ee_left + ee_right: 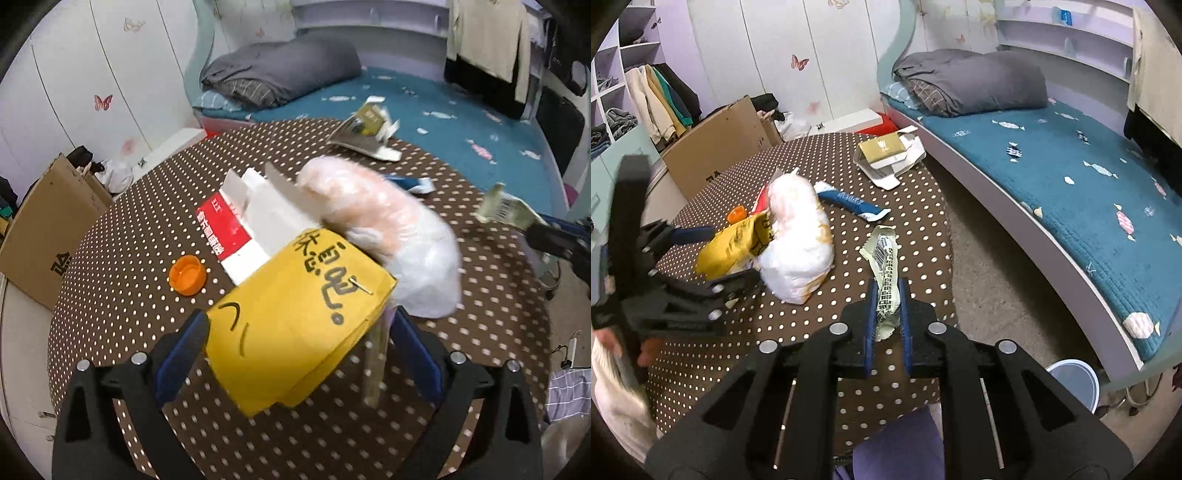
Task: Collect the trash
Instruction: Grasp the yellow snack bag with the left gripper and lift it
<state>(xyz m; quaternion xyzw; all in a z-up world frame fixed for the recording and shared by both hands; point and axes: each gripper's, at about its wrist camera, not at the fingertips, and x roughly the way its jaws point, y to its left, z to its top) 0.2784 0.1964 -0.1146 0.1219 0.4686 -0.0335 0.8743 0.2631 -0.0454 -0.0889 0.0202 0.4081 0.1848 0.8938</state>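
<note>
My left gripper [299, 325] stands open around a yellow paper package [299, 321] on the dotted table; it also shows in the right wrist view [729, 243]. A white plastic bag [391, 225] leans on the package, seen too in the right wrist view [798, 240]. My right gripper [888, 295] is shut on a pale crumpled wrapper [886, 266] and holds it above the table's near edge; the wrapper shows at the right of the left wrist view [506, 210]. A red and white carton [240, 229], an orange cap [187, 275], a blue wrapper [849, 201] and an open box [888, 155] lie on the table.
The round table has a brown dotted cloth [713, 369]. A white bin [1075, 380] stands on the floor at the right, by the bed [1071, 177]. A cardboard box [716, 147] leans behind the table. The left gripper's body [665, 288] is close on the left.
</note>
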